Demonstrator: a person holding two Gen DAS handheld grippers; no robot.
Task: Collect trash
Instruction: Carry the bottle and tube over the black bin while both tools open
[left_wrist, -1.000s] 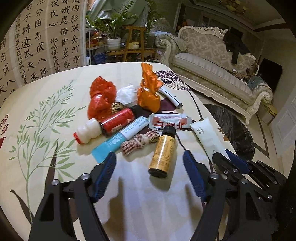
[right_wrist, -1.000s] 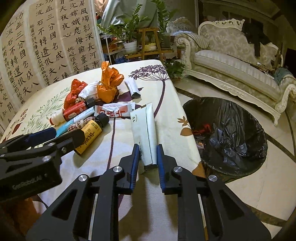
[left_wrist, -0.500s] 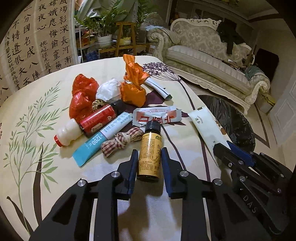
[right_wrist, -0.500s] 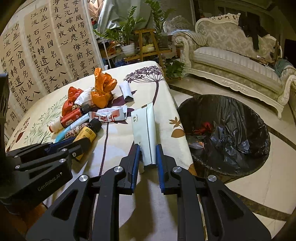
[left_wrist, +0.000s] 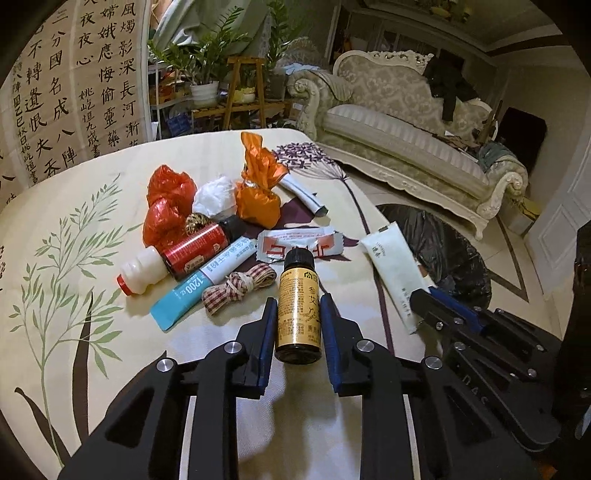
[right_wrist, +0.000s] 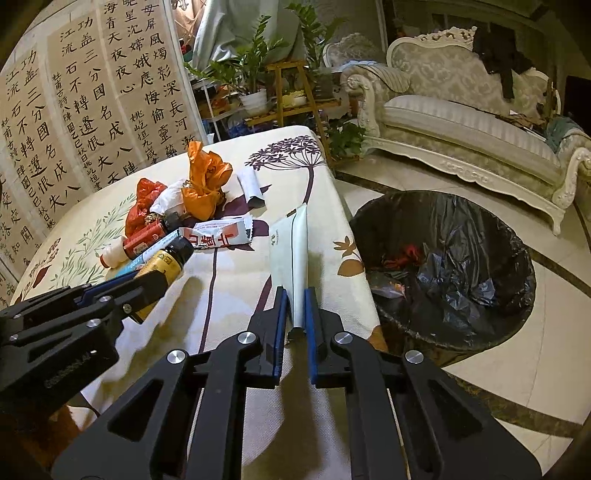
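left gripper (left_wrist: 298, 325) clamps a small amber glass bottle (left_wrist: 298, 306), right gripper (right_wrist: 294, 325) pinches a pale plastic tube (right_wrist: 291, 258); most litter remains on the floral tablecloth (left_wrist: 74, 229), black-lined bin (right_wrist: 454, 266) nearly empty.

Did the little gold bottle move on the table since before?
Cannot tell. The gold bottle lies beside the checked ribbon as before; only the left gripper closed around it.

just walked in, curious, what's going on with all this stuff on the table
A person is clearing trash off the table with two handheld grippers. The left gripper is shut on a gold bottle; the right gripper is shut on a white tube. A black-lined bin waits beside the table. Bags, wrappers and more bottles lie uncollected.
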